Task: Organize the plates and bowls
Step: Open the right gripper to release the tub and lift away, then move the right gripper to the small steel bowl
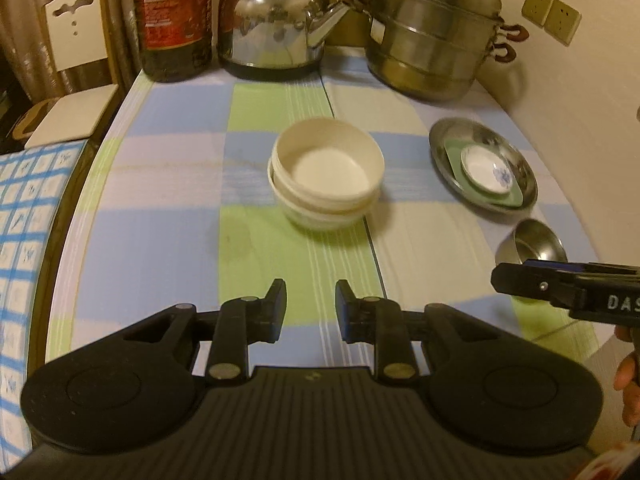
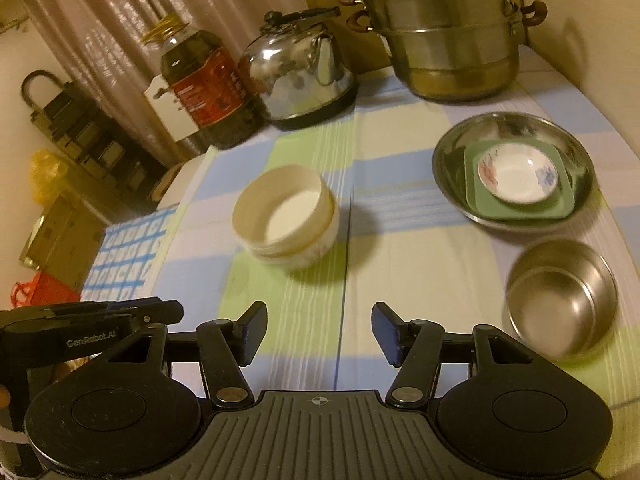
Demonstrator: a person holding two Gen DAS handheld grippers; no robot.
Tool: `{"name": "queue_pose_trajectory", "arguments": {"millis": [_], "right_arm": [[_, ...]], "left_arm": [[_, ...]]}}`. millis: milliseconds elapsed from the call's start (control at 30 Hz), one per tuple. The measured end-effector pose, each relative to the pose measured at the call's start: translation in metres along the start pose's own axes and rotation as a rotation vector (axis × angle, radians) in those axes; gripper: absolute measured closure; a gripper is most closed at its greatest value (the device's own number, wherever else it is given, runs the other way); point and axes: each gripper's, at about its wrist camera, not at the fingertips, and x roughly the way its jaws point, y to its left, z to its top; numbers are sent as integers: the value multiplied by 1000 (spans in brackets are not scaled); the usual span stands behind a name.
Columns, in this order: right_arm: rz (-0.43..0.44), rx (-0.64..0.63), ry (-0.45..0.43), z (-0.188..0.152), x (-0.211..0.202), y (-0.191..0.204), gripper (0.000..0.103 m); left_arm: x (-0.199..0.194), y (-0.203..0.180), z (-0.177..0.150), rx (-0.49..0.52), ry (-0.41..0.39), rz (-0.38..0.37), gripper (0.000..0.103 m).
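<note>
The tablecloth (image 2: 420,264) is checked in pale blue, light green and off-white, with fine white stripes. Cream white bowls (image 2: 286,216) sit stacked mid-table, the lower one faintly flowered. To the right, a silver steel plate (image 2: 448,168) holds a green square dish (image 2: 560,206) and a white saucer (image 2: 516,176) (red and blue flowers). The near-right bowl (image 2: 562,300) is plain steel grey.

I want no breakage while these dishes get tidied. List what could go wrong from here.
1. The upper white bowl sits tilted in the lower one; a careless nudge could tip it off.
2. The small flowered dish rests loose on the green plate inside the steel plate; lifting that stack unevenly may slide it.
3. The steel bowl lies near the table's edge and could be knocked off.
</note>
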Motion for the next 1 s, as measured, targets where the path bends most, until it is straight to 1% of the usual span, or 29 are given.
{"name": "queue_pose_trajectory", "arguments": {"millis": [267,567,733,1000], "right_arm": [[7,-62,49,-41,-30,-11,41],[-5,-83,87,-78,-62,-32,40],[-11,-82,90,-91,-78,-45,40],[-18,-78,84,-102,-98,-61,40]], "left_arm": [[-22,-31,-46,-34,32,35,80],[-42,-64,-88,-60,38,48,80],[-49,-82,-102,-64,36,46,80],[-58,-107,-116,-63,25,46,80]]}}
